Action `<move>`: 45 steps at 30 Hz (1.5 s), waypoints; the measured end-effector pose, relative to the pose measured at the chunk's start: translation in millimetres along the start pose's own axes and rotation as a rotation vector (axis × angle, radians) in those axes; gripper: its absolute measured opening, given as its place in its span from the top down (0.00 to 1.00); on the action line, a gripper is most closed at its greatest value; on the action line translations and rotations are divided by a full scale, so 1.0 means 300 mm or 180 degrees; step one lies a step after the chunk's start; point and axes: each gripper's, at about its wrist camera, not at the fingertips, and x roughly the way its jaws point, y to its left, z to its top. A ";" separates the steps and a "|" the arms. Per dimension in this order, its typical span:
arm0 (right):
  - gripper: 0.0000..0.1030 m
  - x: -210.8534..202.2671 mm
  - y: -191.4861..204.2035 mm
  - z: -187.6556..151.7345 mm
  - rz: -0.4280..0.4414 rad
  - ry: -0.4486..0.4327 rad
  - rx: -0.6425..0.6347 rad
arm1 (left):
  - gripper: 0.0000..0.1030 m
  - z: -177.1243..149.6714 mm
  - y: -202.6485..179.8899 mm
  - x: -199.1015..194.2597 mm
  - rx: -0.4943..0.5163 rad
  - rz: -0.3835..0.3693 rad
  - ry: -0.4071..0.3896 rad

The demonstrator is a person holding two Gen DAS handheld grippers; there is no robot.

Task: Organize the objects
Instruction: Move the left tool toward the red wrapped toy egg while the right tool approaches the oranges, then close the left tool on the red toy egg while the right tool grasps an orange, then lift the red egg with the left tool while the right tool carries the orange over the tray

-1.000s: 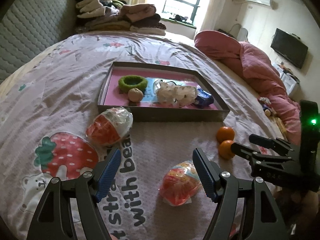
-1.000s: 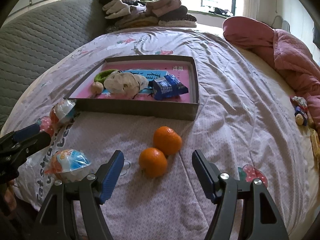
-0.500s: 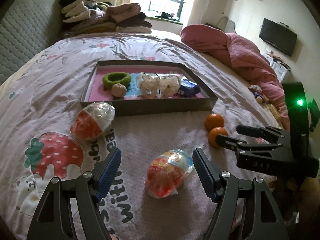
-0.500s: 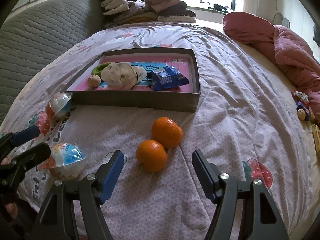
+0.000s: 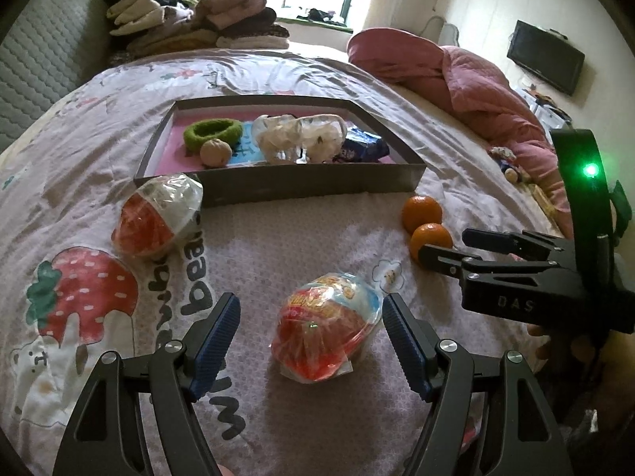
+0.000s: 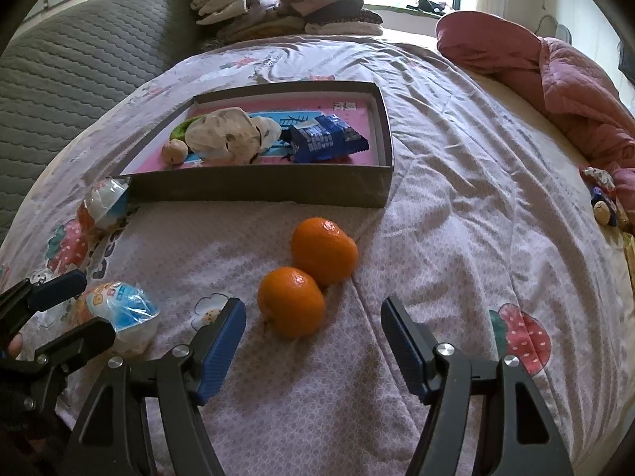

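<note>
- Bedspread [image 6: 456, 206]: one, printed with strawberries and lettering; it carries every item listed below.
- Wrapped snack eggs: two. The far wrapped egg [image 5: 158, 218] lies just beside the tray's near left corner; the near wrapped egg [image 5: 325, 329] lies closer to the viewer, on the bedspread.
- Left gripper [image 5: 311, 337]: one, fingers spread wide and grasping nothing; the near wrapped egg sits between its blue pads [image 5: 216, 341], closer to the right pad, with no contact visible.
- Tray [image 5: 317, 182]: one shallow grey box with a pink floor, holding one green ring [image 5: 212, 131], one small pale round item [image 5: 215, 152], one crumpled clear-and-white wrapper bundle [image 5: 297, 139] and blue snack packets [image 6: 325, 139] whose number cannot be told.
- Oranges: two, touching each other, in front of the tray's near right corner: far orange [image 6: 323, 250] and near orange [image 6: 291, 301].
- Right gripper [image 6: 313, 337]: one, fingers released and spread wide; the near orange lies just ahead of the gap between its pads, untouched.
</note>
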 end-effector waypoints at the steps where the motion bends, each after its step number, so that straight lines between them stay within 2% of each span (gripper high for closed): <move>1: 0.32 0.003 0.000 0.000 -0.0001 0.0004 0.0003 | 0.26 -0.001 -0.002 0.005 0.0006 -0.0009 0.0007; 9: 0.32 0.030 -0.004 -0.002 -0.0029 0.0035 0.0016 | 0.25 -0.004 0.006 0.044 -0.0054 -0.0132 0.0070; 14: 0.32 0.042 0.005 -0.007 -0.0041 0.0029 -0.0024 | 0.26 -0.011 0.006 0.063 -0.0046 -0.0123 0.0064; 22: 0.37 0.051 0.007 -0.005 -0.0051 0.0017 -0.0005 | 0.47 -0.014 0.011 0.086 -0.0043 -0.0157 0.0123; 25: 0.39 0.051 0.006 -0.006 -0.0042 0.0006 0.0002 | 0.49 -0.015 0.004 0.090 -0.0006 -0.0155 0.0131; 29: 0.43 0.051 0.008 -0.006 -0.0021 -0.0008 -0.0005 | 0.50 -0.017 0.000 0.088 0.0011 -0.0154 0.0123; 36: 0.64 0.037 0.023 -0.006 0.0083 -0.0036 -0.0015 | 0.50 -0.011 0.012 0.079 -0.0032 -0.0154 0.0090; 45: 0.65 0.009 0.032 -0.004 0.0166 -0.0079 -0.0002 | 0.50 -0.007 0.017 0.062 -0.0048 -0.0156 0.0035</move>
